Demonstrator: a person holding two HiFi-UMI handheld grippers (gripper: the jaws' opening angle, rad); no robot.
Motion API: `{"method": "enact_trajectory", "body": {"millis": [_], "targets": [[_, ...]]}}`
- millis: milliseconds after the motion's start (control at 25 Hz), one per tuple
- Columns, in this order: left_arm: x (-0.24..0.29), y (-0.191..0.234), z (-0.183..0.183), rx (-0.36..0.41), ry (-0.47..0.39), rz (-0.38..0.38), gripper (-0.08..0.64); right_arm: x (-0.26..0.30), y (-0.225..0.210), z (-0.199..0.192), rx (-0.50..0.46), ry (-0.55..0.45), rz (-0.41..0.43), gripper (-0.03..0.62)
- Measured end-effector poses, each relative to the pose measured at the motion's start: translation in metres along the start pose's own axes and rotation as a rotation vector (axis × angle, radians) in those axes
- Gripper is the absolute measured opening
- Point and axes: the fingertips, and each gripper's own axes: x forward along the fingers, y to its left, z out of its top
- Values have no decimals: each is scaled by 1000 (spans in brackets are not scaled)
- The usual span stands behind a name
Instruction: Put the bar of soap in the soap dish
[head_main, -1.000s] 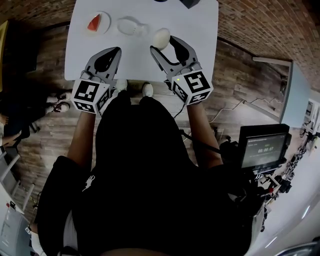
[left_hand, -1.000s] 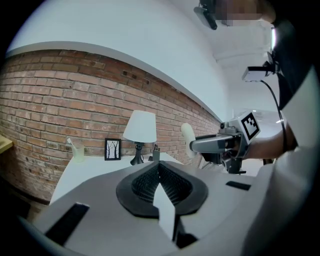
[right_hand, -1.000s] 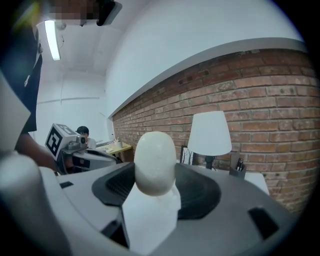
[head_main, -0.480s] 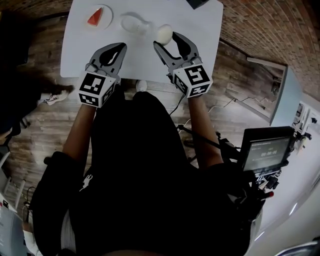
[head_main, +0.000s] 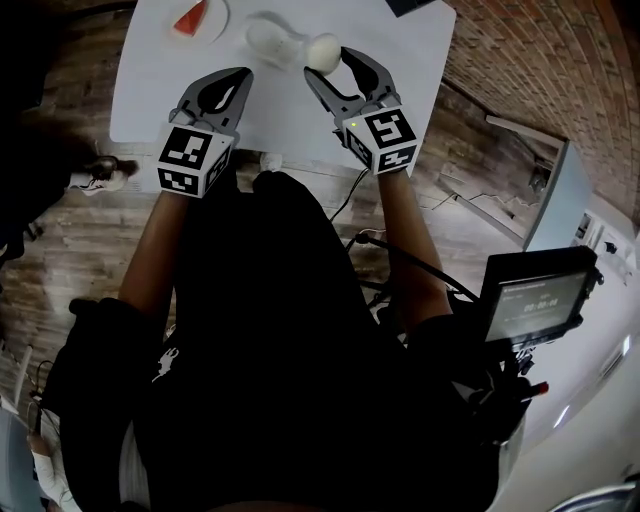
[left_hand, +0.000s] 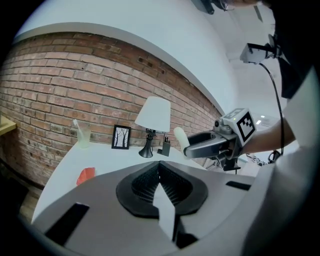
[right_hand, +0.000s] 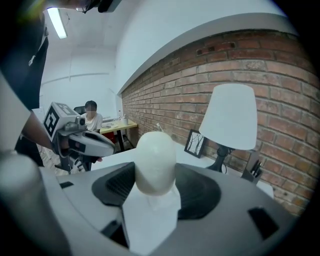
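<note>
Head view, and the white table (head_main: 290, 115) fills the top of the shot, with both grippers out over its near half. The right gripper (head_main: 332, 66) is the one that matters. Its jaws are clamped on the bar of soap (head_main: 323, 50), pale and egg-shaped. The right gripper view shows the bar pinched at its lower end, its long axis standing up out of the jaw tips. The left gripper (head_main: 232, 82) hangs off to the side, jaws pressed together on nothing, apart from the soap. Now the key line-up: the soap dish (head_main: 268, 38), a shallow whitish shape on the table, sits just to the left of the soap, so close that their edges overlap from up here. How high the soap rides above the table, I cannot tell. My read is that the carry is nearly done. What's left is a short slide leftward and a lowering, with the bar tipped so its length lies along the dish before the jaws let go. The right gripper is plainly nearer, and this is its job.
</note>
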Motion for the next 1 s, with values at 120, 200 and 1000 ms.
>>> {"method": "enact_trajectory", "body": {"millis": [120, 200, 1000], "targets": [[-6, 0, 0, -9, -5, 1, 6, 5, 5, 4, -18, 18, 16, 253], [-5, 3, -6, -14, 4, 8, 6, 14, 4, 0, -26, 31, 26, 253], [4, 42, -33, -106, -6, 89, 6, 80, 6, -39, -122, 154, 147, 253]]}}
